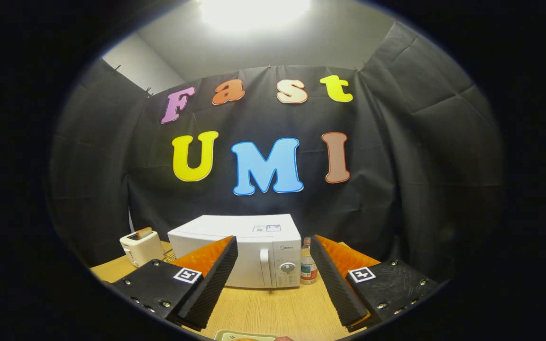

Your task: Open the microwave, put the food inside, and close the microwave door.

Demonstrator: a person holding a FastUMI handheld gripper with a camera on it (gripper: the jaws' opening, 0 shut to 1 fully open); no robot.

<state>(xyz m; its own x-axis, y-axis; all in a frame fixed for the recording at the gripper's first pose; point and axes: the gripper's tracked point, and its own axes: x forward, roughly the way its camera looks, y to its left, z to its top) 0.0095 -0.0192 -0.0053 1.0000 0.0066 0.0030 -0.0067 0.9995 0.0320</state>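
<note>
Two fingers of the gripper (pixel 273 284) stand wide apart and hold nothing above the light wooden table (pixel 263 308), with the white box-shaped microwave (pixel 242 253) beyond them, its door shut and its handle and dial facing them. A white toaster (pixel 141 246) with a slice in its slot stands left of the microwave, a small clear bottle (pixel 307 266) just to its right, and the rim of a pale plate (pixel 244 335) lies between the fingers, its contents hard to tell.
</note>
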